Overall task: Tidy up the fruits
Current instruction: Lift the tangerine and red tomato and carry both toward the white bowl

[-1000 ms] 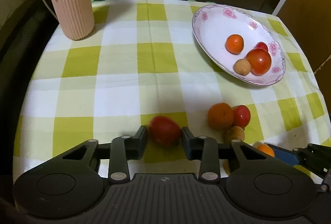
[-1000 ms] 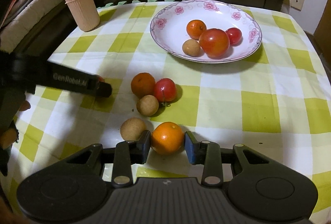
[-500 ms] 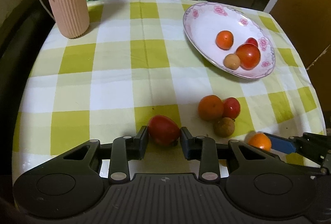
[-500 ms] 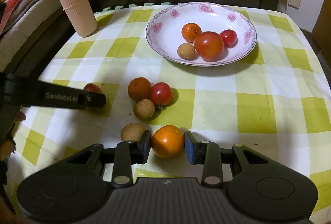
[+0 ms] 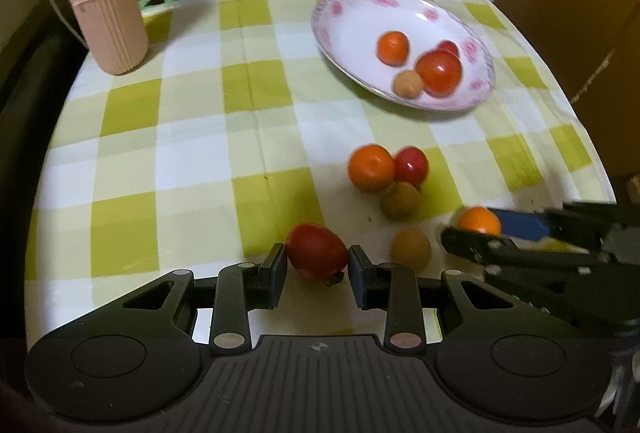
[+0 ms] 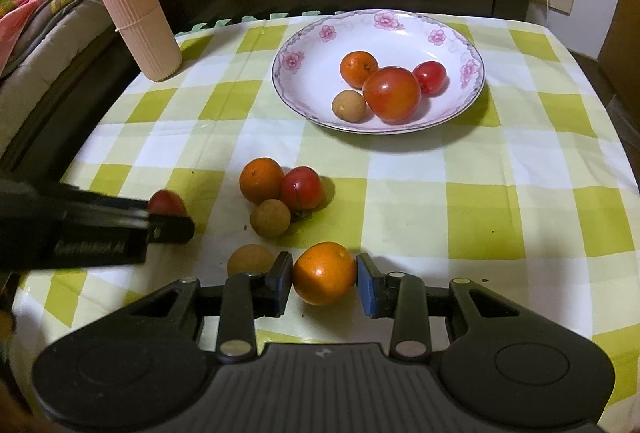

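Fruits lie scattered on the checked yellow-and-white surface and in the flowered plate at the upper middle of the right wrist frame. The plate holds an orange, a large tomato, a small red fruit and a brown longan, all bunched together.

Low in the left wrist frame, the left gripper has its fingers set narrowly around a red tomato: the left pad touches it, while a thin gap seems to show at the right pad, so a firm hold cannot be told.

Low in the right wrist frame, the right gripper frames an orange; its left pad touches the fruit and the blue right pad stands just beside it, again too close to tell.

A loose longan lies just left of the right gripper's left finger. Near the middle of that frame an orange, a red fruit and a longan form a touching cluster. A ribbed pink cylinder stands upright at the upper left.
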`<state>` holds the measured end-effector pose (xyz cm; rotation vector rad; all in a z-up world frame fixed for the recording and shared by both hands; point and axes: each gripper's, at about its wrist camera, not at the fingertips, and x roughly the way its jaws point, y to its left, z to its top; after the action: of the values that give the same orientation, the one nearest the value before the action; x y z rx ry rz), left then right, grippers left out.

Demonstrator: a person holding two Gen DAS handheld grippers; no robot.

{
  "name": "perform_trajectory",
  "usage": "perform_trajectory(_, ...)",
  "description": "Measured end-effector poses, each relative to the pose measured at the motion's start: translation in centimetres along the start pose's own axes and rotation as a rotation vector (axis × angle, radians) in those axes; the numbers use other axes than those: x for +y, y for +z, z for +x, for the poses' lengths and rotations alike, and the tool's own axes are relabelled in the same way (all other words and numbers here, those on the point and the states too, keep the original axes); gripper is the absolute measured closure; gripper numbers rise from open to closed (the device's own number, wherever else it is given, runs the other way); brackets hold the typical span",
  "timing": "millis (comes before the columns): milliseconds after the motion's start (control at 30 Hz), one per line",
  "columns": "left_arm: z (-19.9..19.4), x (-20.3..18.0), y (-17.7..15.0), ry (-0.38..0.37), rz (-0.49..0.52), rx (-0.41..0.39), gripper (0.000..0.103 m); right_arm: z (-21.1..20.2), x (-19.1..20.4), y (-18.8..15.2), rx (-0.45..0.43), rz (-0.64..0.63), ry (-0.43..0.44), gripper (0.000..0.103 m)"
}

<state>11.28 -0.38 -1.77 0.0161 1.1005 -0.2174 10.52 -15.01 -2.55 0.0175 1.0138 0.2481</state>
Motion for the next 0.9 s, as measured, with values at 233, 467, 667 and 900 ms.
perform_trajectory(233, 0.5, -0.2, -0.6, 0.014, 0.014, 0.018, 0.062, -0.1, -0.1, -0.5, 0.015, -0.014, -0.016, 0.07)
perform_trajectory(467, 0.5, -1.0, -1.8, 0.022, 0.049, 0.036, 0.061, 0.1, -0.1, -0.8, 0.031, -0.022, -0.018, 0.07)
perform_trajectory(667, 0.8, -1.0, -1.7, 0.025, 0.045, 0.033, 0.06, 0.1, 0.1, -0.9, 0.036, -0.034, -0.017, 0.07)
perform_trajectory(900, 0.8, -1.1, -1.8, 0.032, 0.054, 0.021, 0.055, 0.2, 0.1, -0.8, 0.041, -0.038, -0.014, 0.07)
